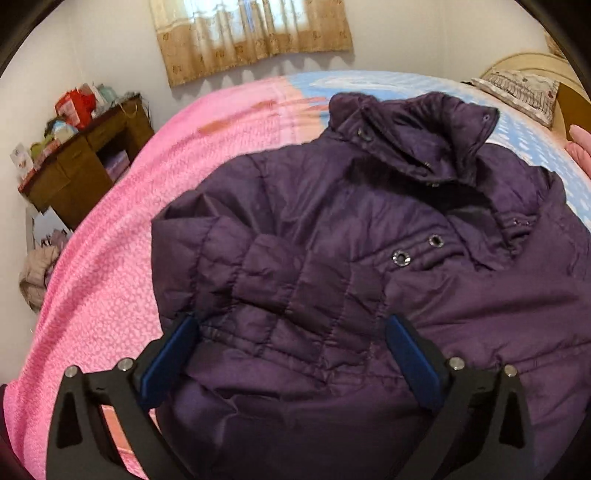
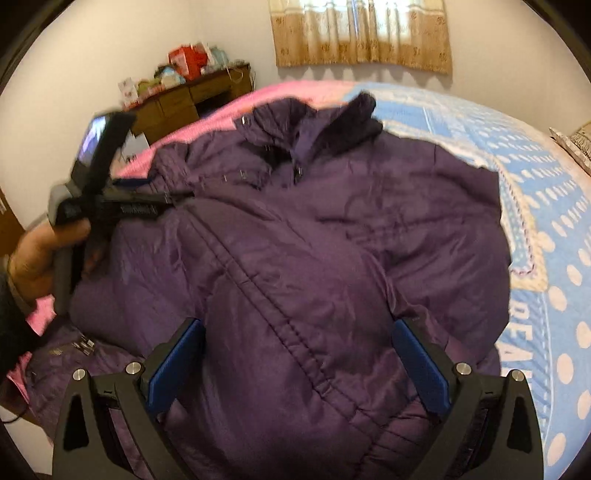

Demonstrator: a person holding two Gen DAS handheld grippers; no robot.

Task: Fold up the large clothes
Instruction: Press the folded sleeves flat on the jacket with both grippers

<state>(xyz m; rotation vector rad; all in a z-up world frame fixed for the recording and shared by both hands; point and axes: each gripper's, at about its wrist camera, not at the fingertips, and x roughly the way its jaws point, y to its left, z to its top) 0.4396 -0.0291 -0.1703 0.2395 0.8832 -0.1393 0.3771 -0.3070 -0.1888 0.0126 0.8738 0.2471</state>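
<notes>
A dark purple quilted jacket (image 1: 351, 240) lies spread on the bed, collar at the far end, a sleeve folded across its front. My left gripper (image 1: 291, 325) is open and hovers above the folded sleeve, with nothing between its blue pads. My right gripper (image 2: 299, 328) is open and empty above the jacket (image 2: 295, 240), over a stitched seam. The left gripper (image 2: 162, 201) also shows in the right wrist view, held in a hand at the left and reaching over the jacket's left shoulder.
The bed has a pink blanket (image 1: 103, 258) on the left and a blue dotted sheet (image 2: 546, 221) on the right. A brown desk (image 1: 85, 162) with clutter stands by the far wall. A pillow (image 1: 521, 92) lies at the headboard. A curtain (image 1: 255, 33) hangs behind.
</notes>
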